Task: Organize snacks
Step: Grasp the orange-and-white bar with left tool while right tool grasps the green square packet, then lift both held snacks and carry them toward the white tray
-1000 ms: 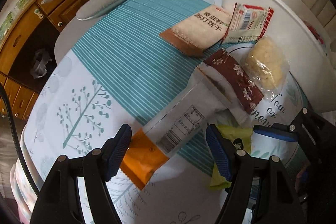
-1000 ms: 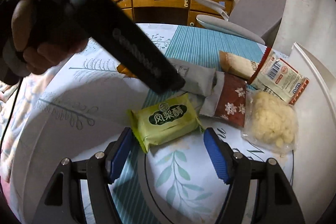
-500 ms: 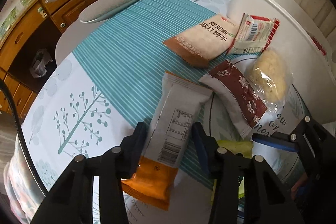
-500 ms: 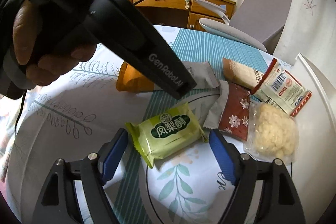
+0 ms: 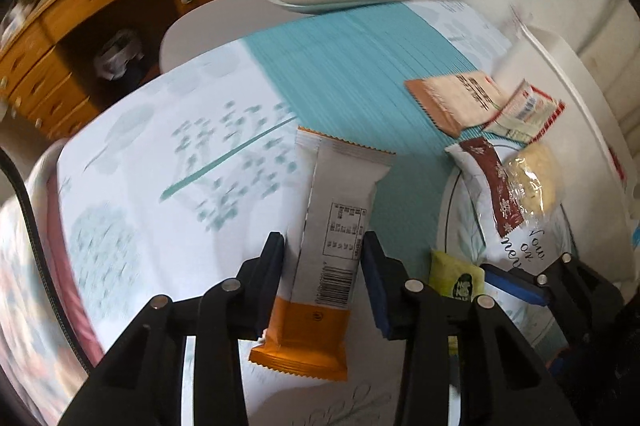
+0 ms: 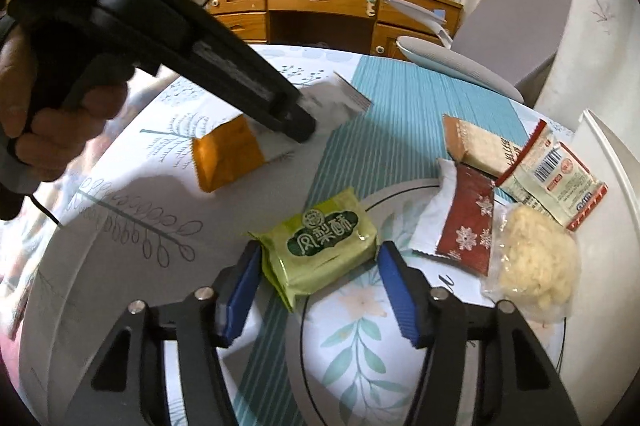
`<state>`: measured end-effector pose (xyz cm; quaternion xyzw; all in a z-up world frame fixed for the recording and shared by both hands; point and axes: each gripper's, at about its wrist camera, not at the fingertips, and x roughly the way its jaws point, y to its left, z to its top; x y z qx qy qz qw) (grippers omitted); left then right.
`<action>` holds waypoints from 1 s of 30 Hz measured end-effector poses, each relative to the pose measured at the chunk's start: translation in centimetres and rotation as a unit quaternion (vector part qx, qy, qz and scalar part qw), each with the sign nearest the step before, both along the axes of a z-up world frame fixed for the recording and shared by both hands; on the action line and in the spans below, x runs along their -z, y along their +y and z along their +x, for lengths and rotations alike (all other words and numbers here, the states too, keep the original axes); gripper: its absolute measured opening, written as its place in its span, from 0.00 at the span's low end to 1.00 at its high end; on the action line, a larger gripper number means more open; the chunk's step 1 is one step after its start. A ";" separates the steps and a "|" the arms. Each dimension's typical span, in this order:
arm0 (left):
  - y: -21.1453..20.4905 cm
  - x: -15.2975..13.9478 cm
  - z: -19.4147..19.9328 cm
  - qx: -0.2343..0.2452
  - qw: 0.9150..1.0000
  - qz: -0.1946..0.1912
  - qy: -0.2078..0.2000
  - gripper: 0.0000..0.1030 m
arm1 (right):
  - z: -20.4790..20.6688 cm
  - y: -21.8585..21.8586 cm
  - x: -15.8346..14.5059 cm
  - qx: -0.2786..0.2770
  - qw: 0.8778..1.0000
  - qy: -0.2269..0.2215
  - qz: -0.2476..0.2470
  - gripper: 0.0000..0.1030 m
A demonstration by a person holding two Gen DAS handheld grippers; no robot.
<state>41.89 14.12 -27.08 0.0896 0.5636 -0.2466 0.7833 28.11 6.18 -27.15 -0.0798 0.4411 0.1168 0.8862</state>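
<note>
White-and-orange snack bar [image 5: 328, 250]: lifted above the tablecloth [image 5: 168, 194], pinched by the just-closed left gripper [image 5: 323, 258]. Green pastry packet [image 6: 320, 246]: on the cloth, between the right gripper's [image 6: 318, 290] closing jaws, contact unclear. Other snacks beside white bin [image 6: 612, 194].

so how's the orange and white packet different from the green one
The orange and white packet is long and slim, clamped in the left hand-held gripper. The green packet is short and blocky, between the right hand-held gripper pads, which have just been closing. Both are sealed snacks.
</note>
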 end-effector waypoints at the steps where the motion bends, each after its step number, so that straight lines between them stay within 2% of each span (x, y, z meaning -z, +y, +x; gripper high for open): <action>1: 0.7 -0.3 -0.2 -0.010 1.000 -0.004 0.003 0.36 | -0.1 0.1 0.0 -0.002 1.000 0.000 -0.001 0.54; 11: 5.7 -3.9 -5.1 -0.078 0.996 -0.012 0.033 0.36 | -2.3 2.1 -0.8 -0.027 0.998 0.054 0.009 0.50; 18: 8.3 -7.0 -10.8 -0.137 0.990 -0.017 0.042 0.36 | -5.7 3.1 -2.3 -0.022 0.991 0.115 0.056 0.50; 24: 10.9 -9.2 -16.9 -0.197 0.975 -0.086 0.056 0.36 | -8.1 2.2 -3.9 0.007 0.985 0.151 0.081 0.50; 27: 11.3 -10.6 -20.0 -0.209 0.967 -0.132 0.065 0.37 | -9.5 1.3 -5.3 0.034 0.982 0.163 0.091 0.50; 30: 10.9 -12.0 -22.2 -0.207 0.965 -0.148 0.068 0.36 | -10.2 0.0 -6.8 0.062 0.979 0.167 0.101 0.50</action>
